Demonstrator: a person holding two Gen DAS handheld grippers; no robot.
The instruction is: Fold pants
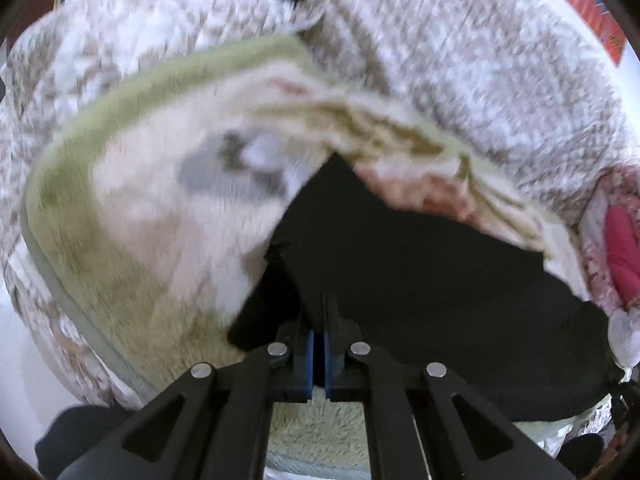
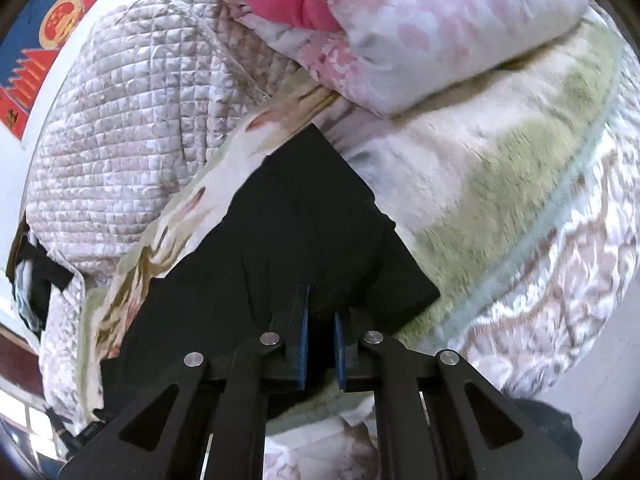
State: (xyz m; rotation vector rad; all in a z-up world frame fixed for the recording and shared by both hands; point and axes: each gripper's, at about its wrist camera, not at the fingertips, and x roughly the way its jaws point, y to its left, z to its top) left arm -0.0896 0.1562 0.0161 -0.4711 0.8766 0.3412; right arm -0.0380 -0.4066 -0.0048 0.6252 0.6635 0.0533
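The black pants [image 1: 420, 280] lie on a fuzzy cream and green blanket [image 1: 140, 200] on a bed. My left gripper [image 1: 320, 312] is shut on a raised fold at their left edge, blue pads almost touching. In the right wrist view the pants [image 2: 300, 220] run away from me, with a square corner at the far end. My right gripper [image 2: 320, 304] is shut on a thicker bunch of the black cloth, which fills the narrow gap between its pads. That view shows the blanket [image 2: 500, 168] to the right of the pants.
A quilted beige bedspread [image 1: 460, 60] [image 2: 120, 120] covers the bed behind the blanket. A bundled pink floral duvet [image 2: 420, 32] with a bright pink piece [image 1: 622, 248] lies beyond the pants. Dark clothes [image 2: 36, 280] sit at the bed's left edge.
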